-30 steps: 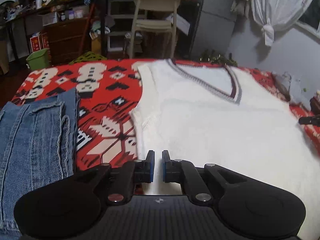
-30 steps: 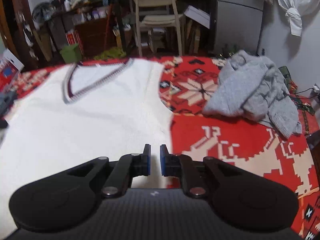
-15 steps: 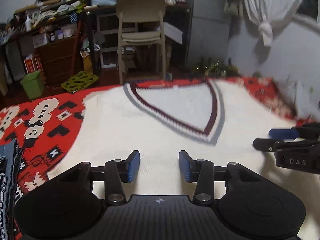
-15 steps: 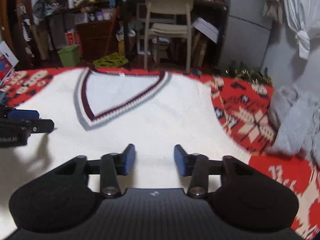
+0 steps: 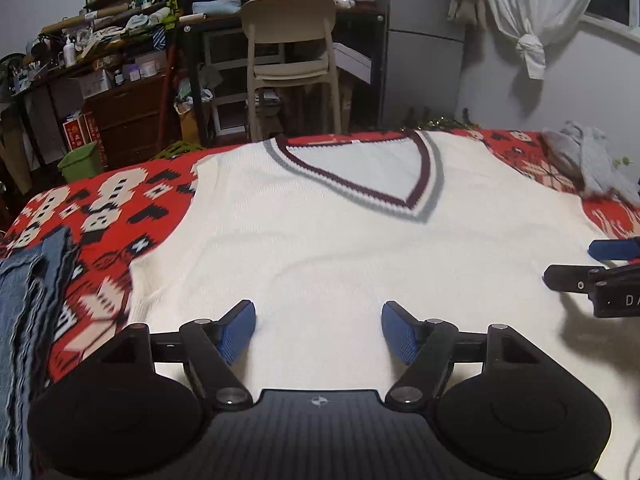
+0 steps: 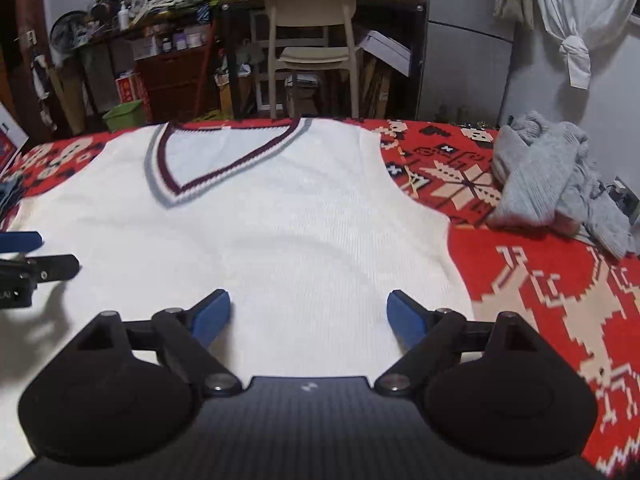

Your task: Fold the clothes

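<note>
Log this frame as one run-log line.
left gripper: open | right gripper: open | white vest: flat, unfolded, ungrasped | grey sweater: crumpled aside

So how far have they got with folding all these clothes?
Early days. Done: the jeans lie at the left edge, apparently already folded. In hand: the white vest is spread flat and unfolded on the red blanket; the left tongs and right tongs hover open above its lower part, gripping nothing. Left: folding the vest, then the crumpled grey sweater.
</note>
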{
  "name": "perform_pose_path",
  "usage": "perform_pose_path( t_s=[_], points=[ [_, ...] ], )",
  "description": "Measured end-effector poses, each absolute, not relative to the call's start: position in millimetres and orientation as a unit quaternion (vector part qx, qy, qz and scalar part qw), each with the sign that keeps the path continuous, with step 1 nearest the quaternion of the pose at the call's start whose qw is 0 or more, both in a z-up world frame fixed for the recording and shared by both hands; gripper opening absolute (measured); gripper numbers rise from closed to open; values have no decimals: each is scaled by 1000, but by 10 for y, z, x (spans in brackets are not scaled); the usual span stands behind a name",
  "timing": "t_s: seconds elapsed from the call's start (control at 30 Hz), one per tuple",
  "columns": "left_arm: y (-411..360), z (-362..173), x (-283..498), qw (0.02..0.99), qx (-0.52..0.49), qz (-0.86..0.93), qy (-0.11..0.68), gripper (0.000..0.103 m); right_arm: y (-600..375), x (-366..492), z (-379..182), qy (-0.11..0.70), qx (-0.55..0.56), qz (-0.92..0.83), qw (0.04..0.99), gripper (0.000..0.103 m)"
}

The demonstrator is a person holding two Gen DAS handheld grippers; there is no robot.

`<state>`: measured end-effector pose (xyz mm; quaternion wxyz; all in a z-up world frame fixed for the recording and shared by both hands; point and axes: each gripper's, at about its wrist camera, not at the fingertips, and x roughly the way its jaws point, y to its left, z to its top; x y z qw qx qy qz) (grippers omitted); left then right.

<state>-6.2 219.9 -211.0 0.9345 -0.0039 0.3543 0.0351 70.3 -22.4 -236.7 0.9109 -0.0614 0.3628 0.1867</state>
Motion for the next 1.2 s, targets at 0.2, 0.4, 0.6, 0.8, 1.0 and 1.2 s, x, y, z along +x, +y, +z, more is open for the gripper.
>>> perform_pose_path(
  t_s=[0.2, 0.4, 0.6, 0.8, 1.0, 1.2],
  points=[
    [2203, -2072, -408, 928, -19, 39, 370, 70, -389, 388, -2304, 382, -51, 192, 903, 93],
    [2118, -1935, -790, 925, -59, 24, 374, 70, -375, -61, -2161, 381, -49, 215, 898, 102],
    [1974, -1986, -1121, 921, -47, 26, 385, 70, -347, -456, -2191, 391, -62, 214, 893, 102],
    [1883, -2067, -1279, 923, -30, 29, 383, 77, -358, -619, -2311, 401, -79, 192, 892, 103],
    [1807, -2106, -1356, 924, -20, 30, 380, 91, -374, -695, -2305, 398, -70, 182, 896, 103],
    [1690, -2145, -1368, 921, -12, 48, 386, 103, -372, -658, -2293, 412, -70, 181, 890, 103]
  ],
)
